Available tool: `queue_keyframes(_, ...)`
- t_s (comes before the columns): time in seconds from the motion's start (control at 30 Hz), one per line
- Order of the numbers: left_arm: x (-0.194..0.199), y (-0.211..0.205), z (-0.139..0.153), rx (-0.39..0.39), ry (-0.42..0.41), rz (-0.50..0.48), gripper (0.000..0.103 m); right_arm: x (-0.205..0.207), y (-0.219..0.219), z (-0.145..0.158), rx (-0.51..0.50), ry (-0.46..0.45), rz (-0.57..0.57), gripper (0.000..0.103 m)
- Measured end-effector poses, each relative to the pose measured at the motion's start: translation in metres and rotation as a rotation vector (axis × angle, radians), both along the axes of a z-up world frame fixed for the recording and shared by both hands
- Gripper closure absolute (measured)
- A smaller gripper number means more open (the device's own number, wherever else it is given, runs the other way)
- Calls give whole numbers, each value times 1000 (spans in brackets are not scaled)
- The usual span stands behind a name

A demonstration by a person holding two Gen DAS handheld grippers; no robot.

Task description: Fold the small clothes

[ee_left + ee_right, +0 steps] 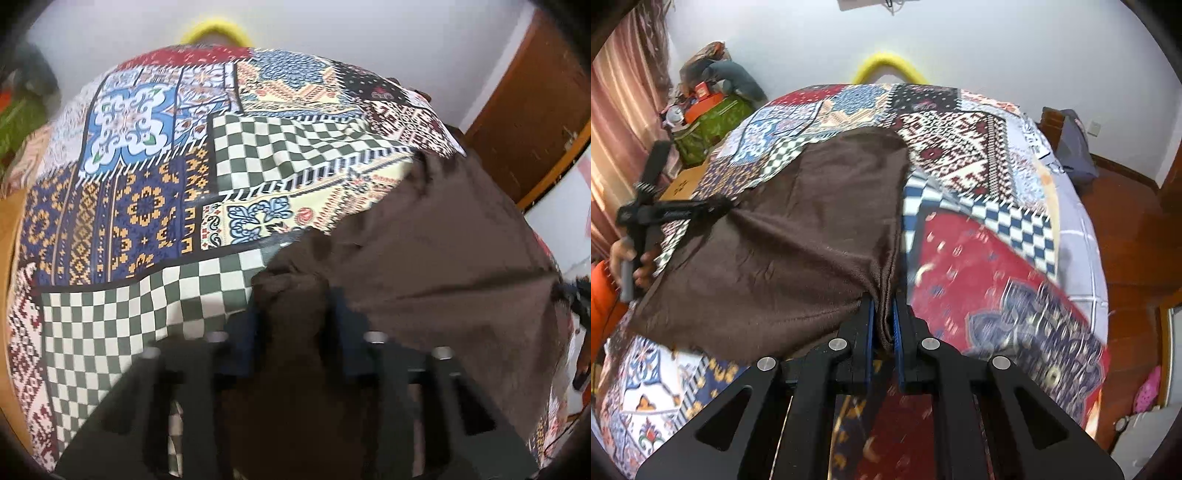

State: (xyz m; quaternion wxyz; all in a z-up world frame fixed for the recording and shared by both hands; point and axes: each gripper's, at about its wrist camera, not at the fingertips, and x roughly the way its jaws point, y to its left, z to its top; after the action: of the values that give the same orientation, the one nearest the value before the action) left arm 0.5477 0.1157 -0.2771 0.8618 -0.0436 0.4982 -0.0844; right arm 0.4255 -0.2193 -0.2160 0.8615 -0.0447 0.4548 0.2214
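Brown cloth [798, 236] hangs stretched between our two claws above the bed [979, 147], which is covered in a patchwork quilt [147, 206] of checkered, floral and geometric panels. Our right claw [884, 325] is clenched on the cloth's near right corner, and in the right wrist view we see the fabric bunched into a narrow fold between the blue-lined fingers [870, 332]. Our left claw [295, 295] is clamped on the opposite corner; in the left wrist view dark fabric fills the gap between its fingers and drapes back over the claw body, though that picture is blurred. From the right wrist view we also see the left claw [716, 206] out at the cloth's left corner, with our left hand [631, 266] wrapped around its handle.

Between the two grips the cloth is pulled fairly flat, with creases fanning out from each pinched corner. Its far end lies on the quilt near the middle of the bed, while the near edge is lifted off the surface.

Beyond the head of the bed we see a yellow curved object [890, 66] against the white wall. A pile of bags and boxes [709, 107] stands by the curtain on the left, and a wooden floor [1126, 229] shows to the right.
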Motion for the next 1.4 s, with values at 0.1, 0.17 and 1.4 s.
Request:
queue_keyframes(0.1,-13,-4,7,21,19,3,83,10,1,2,-20,-20,-20,94)
queue_keyframes(0.17,-29,-3,11,48,36,9,83,12,1,5,-22,-36,-42,91)
queue_keyframes(1.4,-259,-8,47,84,62,102,47,-136,56,-28,12,170,149,95)
